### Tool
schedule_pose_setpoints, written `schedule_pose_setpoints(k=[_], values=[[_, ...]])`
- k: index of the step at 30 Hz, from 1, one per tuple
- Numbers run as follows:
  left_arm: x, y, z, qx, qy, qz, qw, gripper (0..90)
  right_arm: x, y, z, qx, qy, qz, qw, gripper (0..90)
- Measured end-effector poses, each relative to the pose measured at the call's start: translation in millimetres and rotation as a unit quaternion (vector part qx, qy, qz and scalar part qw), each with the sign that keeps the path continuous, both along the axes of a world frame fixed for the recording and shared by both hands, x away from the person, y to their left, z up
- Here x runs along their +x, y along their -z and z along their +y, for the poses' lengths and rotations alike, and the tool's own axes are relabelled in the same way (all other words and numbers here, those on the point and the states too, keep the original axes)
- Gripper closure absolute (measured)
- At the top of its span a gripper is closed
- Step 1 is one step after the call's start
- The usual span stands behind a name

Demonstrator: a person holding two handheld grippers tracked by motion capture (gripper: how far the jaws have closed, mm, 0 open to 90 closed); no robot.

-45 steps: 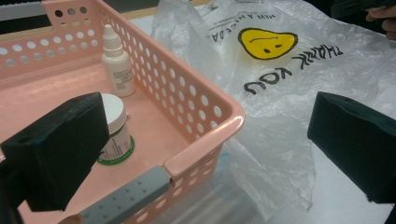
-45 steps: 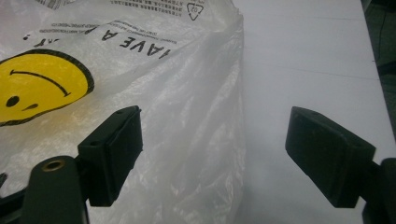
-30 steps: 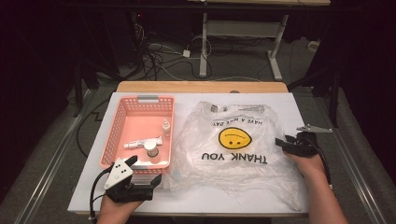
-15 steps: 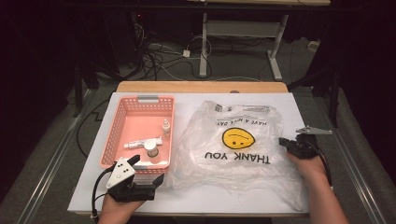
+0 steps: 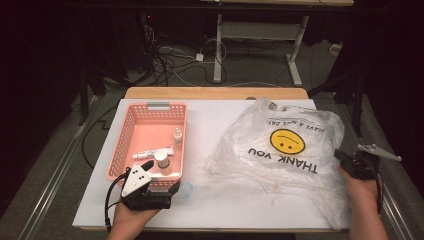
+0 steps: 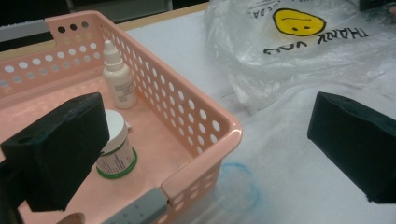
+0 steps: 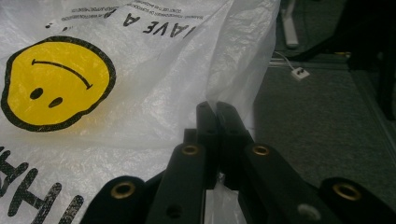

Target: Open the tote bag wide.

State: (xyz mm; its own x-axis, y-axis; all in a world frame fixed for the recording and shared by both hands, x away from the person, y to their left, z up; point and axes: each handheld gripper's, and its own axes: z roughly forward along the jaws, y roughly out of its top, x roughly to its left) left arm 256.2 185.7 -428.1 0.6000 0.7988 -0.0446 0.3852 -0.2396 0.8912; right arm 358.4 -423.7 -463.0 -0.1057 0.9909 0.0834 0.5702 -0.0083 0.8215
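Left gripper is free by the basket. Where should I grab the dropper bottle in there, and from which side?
Take the dropper bottle across its body, below the narrow cap, coming from above. It stands upright on the floor of the pink basket, whose walls block a level approach, and the white jar stands close, so the open left gripper should probably drop straight down.

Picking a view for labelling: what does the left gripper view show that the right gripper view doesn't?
Left gripper view: pink perforated plastic basket holding a white dropper bottle and a white-capped, green-rimmed jar; a blue ring on the white table.
Right gripper view: right claw shut on the bag's edge; grey floor with a white plug.
Both: clear plastic bag with yellow smiley.
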Motion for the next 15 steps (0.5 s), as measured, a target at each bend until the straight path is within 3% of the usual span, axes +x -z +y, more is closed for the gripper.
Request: schedule_pose_setpoints(k=[2,3,4,5,8,10,11,15], values=[[3.2,-3.1,-0.6,0.005,0.003,0.006,1.0,0.0,-5.6,1.2,-7.2,-0.001,0.003,-0.001,1.0,90.0],[3.2,-3.1,-0.6,0.005,0.003,0.006,1.0,0.0,-8.1,1.7,-8.4,0.0,0.002,0.001,1.0,86.7],[3.9,-4.4,0.0,0.003,0.006,0.008,0.9999,0.0,-10.5,1.8,-9.2,0.002,-0.003,0.0,1.0,77.7],[4.2,-5.6,0.7,0.001,0.008,0.01,0.9999,0.0,-10.5,1.8,-9.2,0.002,-0.003,0.0,1.0,77.7],[1.2,-5.9,1.4,0.007,0.019,0.016,0.9997,0.0,-25.2,-5.3,-9.7,0.004,0.001,-0.015,0.9999,47.7],[-2.0,-4.0,1.1,0.007,0.019,0.02,0.9996,0.0,-34.1,-8.0,-8.9,0.009,0.003,-0.018,0.9998,37.2],[-2.3,-3.5,0.4,0.001,0.023,0.023,0.9995,0.0,-40.0,-8.7,-7.3,0.01,0.002,-0.016,0.9998,34.9],[0.3,-4.8,-8.4,0.012,0.043,0.025,0.9987,0.0,-57.5,-14.9,-3.3,0.016,-0.007,-0.023,0.9996,34.1]])
